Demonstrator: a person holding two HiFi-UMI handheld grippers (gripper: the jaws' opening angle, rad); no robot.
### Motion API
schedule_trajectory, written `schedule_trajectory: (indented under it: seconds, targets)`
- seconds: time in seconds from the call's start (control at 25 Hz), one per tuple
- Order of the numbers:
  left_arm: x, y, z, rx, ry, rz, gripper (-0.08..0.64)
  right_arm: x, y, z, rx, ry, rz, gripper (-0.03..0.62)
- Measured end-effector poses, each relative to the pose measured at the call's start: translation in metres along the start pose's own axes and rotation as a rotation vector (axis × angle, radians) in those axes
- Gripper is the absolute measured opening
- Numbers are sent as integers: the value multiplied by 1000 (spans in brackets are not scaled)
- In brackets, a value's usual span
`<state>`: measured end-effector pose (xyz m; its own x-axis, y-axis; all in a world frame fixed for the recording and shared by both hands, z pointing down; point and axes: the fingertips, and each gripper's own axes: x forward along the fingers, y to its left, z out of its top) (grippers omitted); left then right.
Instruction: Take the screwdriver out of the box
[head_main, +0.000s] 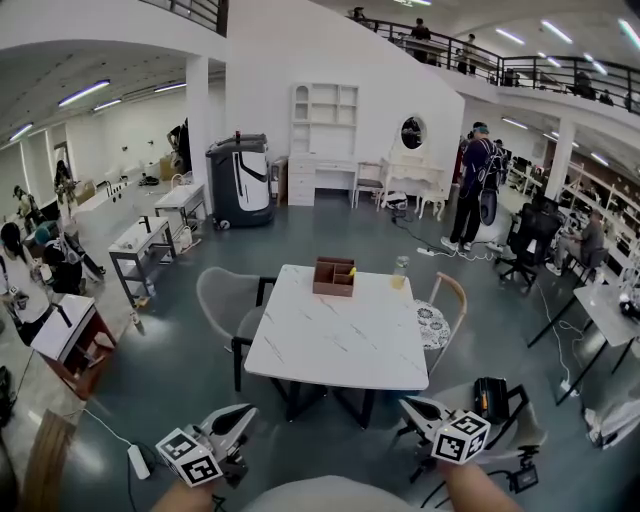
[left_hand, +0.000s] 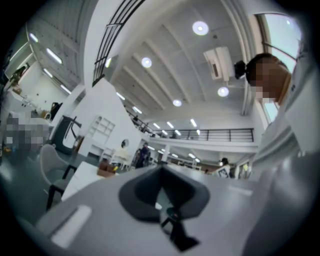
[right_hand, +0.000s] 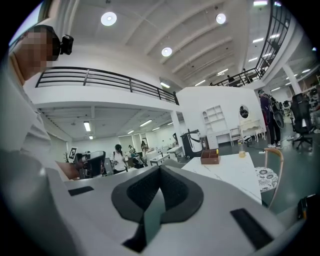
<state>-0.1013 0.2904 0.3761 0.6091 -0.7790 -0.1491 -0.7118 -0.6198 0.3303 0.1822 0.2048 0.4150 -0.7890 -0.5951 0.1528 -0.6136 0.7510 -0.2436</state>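
Observation:
A brown wooden box (head_main: 334, 277) with compartments stands at the far edge of the white marble table (head_main: 330, 345). A small yellow piece (head_main: 352, 270) shows at its right side; it is too small to tell whether this is the screwdriver. Both grippers hang low near my body, well short of the table. The left gripper (head_main: 245, 410) points up toward the table's left corner, shut and empty. The right gripper (head_main: 408, 405) is also shut with nothing in it. The box appears far off past the left gripper (left_hand: 161, 170) as box (left_hand: 106, 171), and past the right gripper (right_hand: 160, 167) as box (right_hand: 210, 157).
A glass (head_main: 400, 270) stands on the table to the right of the box. A grey chair (head_main: 225, 300) sits at the table's left and a wooden chair (head_main: 440, 315) at its right. A black bag (head_main: 490, 398) lies close to my right gripper. People stand farther off in the hall.

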Motion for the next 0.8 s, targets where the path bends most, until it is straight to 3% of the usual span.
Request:
schedule_trajectory:
  seconds: [0.8]
  targets:
    - [76,-78,-44,-5,12,0,5,-76,-59,0,-4,-17,62,8]
